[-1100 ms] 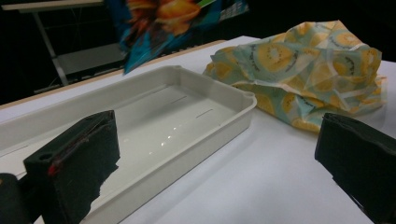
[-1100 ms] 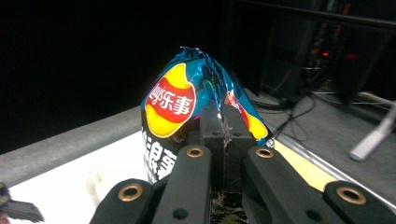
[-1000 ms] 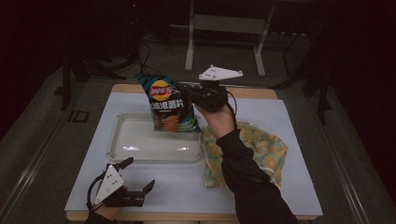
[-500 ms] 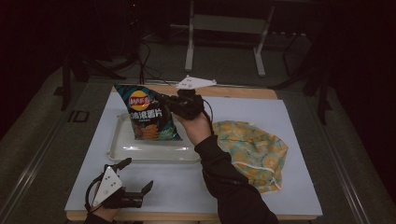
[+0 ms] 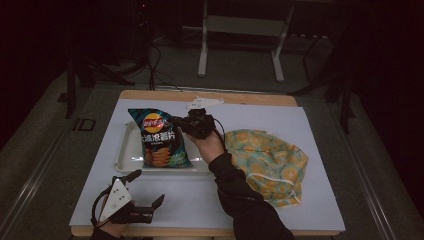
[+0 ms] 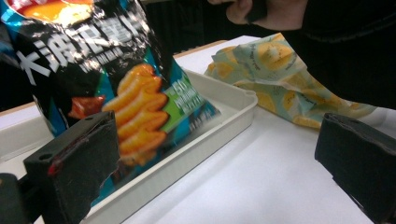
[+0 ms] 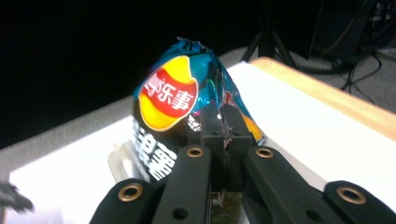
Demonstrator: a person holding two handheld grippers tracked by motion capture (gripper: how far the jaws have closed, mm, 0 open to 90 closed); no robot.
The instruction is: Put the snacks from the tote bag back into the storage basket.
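My left gripper rests on the near-left part of the white table, jaws spread wide with nothing between them, aimed at the tray. To its right, the chip bag stands in the white tray, its bottom on the tray floor. My right gripper clamps the bag's upper edge, jaws pinched tight on the foil. Farther right, a yellow-patterned cloth bag lies crumpled on the table just beside my right forearm.

Black hand-held gripper with grey triangular plate; person's sleeve is dark
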